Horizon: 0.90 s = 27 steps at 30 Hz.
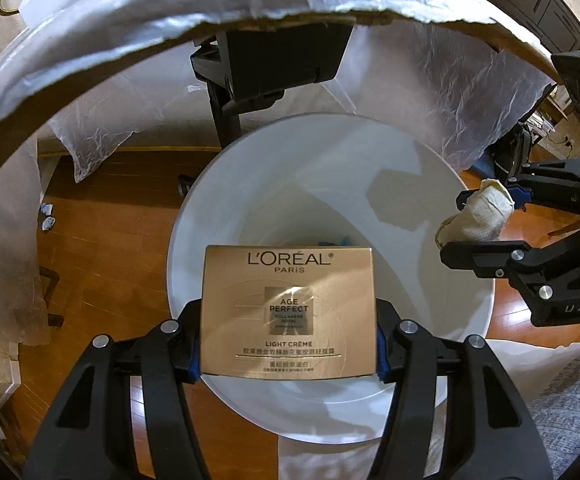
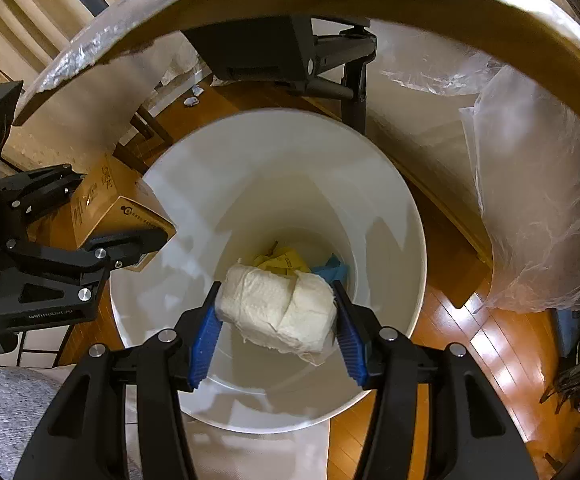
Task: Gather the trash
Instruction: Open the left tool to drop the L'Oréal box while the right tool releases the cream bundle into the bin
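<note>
Plainly light, the stiff box [image 1: 288, 310] sits clenched flat-sided in the left tongs [image 1: 288, 354], while the right tongs [image 2: 278, 334] squeeze the soft paper wad [image 2: 278, 312] over the bin [image 2: 389, 184].

The box [image 1: 288, 310] and paper wad [image 2: 278, 312] hang side by side above the bin [image 2: 389, 200] (scraps [image 2: 290, 262] lie inside).

Two wrist views looking steeply down, close above one bin.
Both share the round white plastic bin [image 1: 194, 216] [image 2: 389, 184]; each shows the other gripper at its edge.
</note>
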Each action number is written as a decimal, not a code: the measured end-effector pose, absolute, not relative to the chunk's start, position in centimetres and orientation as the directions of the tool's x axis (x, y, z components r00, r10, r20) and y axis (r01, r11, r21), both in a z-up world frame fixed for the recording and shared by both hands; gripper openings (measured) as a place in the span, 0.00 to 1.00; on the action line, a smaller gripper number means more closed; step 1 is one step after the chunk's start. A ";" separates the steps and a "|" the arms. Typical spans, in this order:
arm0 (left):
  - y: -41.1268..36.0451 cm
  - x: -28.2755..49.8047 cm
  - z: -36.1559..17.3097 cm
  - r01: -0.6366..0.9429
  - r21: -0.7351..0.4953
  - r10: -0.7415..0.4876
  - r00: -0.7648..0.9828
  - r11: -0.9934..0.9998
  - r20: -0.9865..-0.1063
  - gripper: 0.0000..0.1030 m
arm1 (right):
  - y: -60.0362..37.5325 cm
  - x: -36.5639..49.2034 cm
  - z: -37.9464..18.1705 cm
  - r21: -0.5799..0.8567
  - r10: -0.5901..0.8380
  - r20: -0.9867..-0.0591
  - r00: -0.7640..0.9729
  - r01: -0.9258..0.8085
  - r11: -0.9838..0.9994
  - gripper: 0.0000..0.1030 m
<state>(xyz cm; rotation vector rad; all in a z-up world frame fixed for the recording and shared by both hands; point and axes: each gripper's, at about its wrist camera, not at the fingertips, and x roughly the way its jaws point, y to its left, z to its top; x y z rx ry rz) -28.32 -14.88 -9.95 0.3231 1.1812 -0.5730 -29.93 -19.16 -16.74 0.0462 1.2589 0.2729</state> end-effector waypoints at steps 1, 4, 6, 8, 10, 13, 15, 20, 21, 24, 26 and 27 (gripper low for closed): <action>-14.8 -28.3 -10.0 0.577 -0.056 -0.249 0.261 0.814 -0.933 0.58 | -19.1 -29.9 -16.9 0.180 0.225 -0.934 0.277 -0.179 0.967 0.50; -14.6 -28.1 -10.2 0.580 -0.053 -0.245 0.258 0.813 -0.935 0.58 | -19.0 -29.7 -17.4 0.168 0.213 -0.939 0.271 -0.179 0.969 0.50; -14.5 -28.1 -10.3 0.582 -0.051 -0.242 0.255 0.812 -0.936 0.58 | -19.1 -29.7 -17.7 0.166 0.209 -0.941 0.267 -0.176 0.970 0.50; -14.6 -28.1 -10.3 0.586 -0.045 -0.237 0.255 0.809 -0.937 0.58 | -19.1 -29.6 -17.8 0.163 0.206 -0.942 0.266 -0.174 0.971 0.50; -14.6 -28.0 -10.5 0.589 -0.041 -0.234 0.255 0.807 -0.938 0.58 | -19.1 -29.6 -18.0 0.162 0.203 -0.943 0.263 -0.169 0.972 0.50; -14.5 -27.8 -10.7 0.591 -0.039 -0.231 0.253 0.806 -0.939 0.58 | -19.2 -29.5 -18.4 0.159 0.197 -0.946 0.257 -0.162 0.974 0.50; -14.6 -27.8 -10.8 0.592 -0.037 -0.229 0.253 0.805 -0.940 0.58 | -19.1 -29.5 -18.3 0.156 0.193 -0.948 0.255 -0.160 0.975 0.50; -14.6 -27.7 -11.1 0.597 -0.037 -0.227 0.247 0.801 -0.942 0.58 | -18.9 -29.5 -18.5 0.152 0.187 -0.950 0.251 -0.153 0.976 0.50; -14.6 -27.7 -11.1 0.597 -0.037 -0.227 0.246 0.801 -0.942 0.58 | -18.9 -29.4 -18.5 0.151 0.186 -0.950 0.251 -0.152 0.977 0.50; -14.6 -27.7 -11.2 0.599 -0.036 -0.226 0.244 0.800 -0.943 0.58 | -18.8 -29.3 -18.6 0.150 0.184 -0.951 0.249 -0.150 0.977 0.50; -14.6 -27.7 -11.2 0.598 -0.036 -0.225 0.245 0.801 -0.943 0.58 | -18.8 -29.3 -18.7 0.148 0.181 -0.952 0.247 -0.149 0.978 0.50; -14.6 -27.7 -11.2 0.598 -0.035 -0.225 0.246 0.801 -0.943 0.58 | -18.8 -29.3 -18.7 0.147 0.181 -0.952 0.247 -0.149 0.978 0.50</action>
